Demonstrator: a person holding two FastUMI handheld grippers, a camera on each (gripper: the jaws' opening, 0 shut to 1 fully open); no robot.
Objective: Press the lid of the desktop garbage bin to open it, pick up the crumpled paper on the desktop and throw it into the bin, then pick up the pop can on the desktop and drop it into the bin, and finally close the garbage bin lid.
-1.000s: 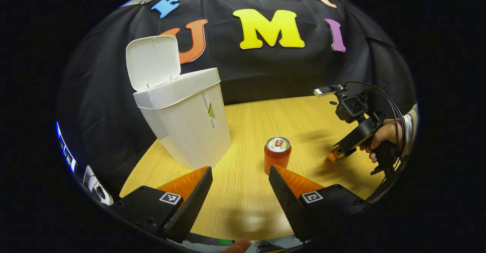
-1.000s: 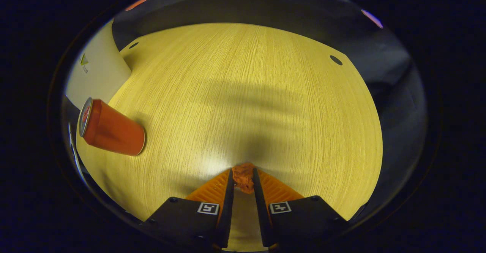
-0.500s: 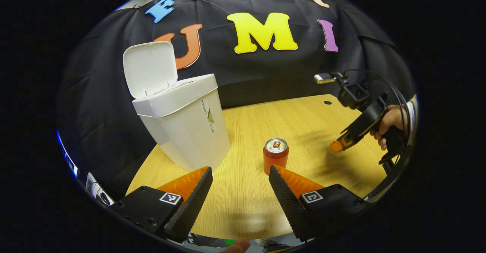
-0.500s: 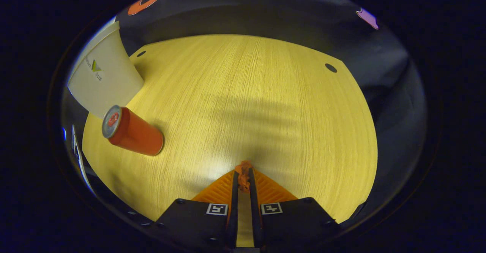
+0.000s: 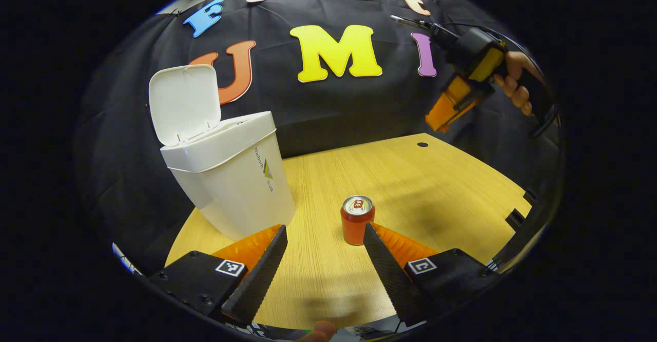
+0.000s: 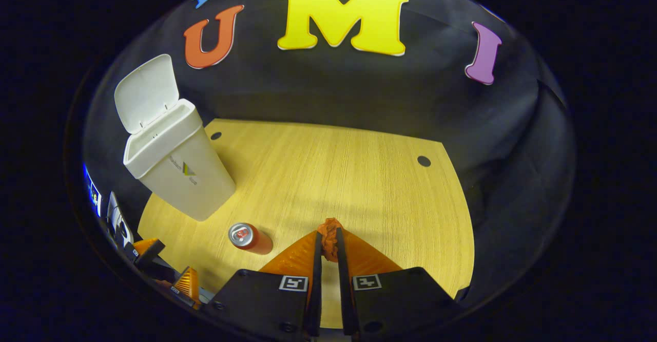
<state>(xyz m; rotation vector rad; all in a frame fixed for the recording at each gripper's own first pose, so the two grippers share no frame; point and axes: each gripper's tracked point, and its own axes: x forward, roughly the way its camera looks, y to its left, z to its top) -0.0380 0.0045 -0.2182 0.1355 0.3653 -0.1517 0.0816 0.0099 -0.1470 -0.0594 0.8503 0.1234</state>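
right gripper (image 6: pixel 327 239) raised high off table (image 6: pixel 359 177), crumpled paper (image 6: pixel 329 229) clamped

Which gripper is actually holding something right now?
The right gripper: its fingers are closed on the crumpled paper, raised above the table. The left gripper is open and empty, near the can.

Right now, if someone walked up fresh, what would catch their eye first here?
Probably the white garbage bin at the table's left, its lid flipped up. Next, the orange pop can standing upright mid-table, just beyond the open left gripper. Then the right gripper, raised above the table and shut on the crumpled paper.
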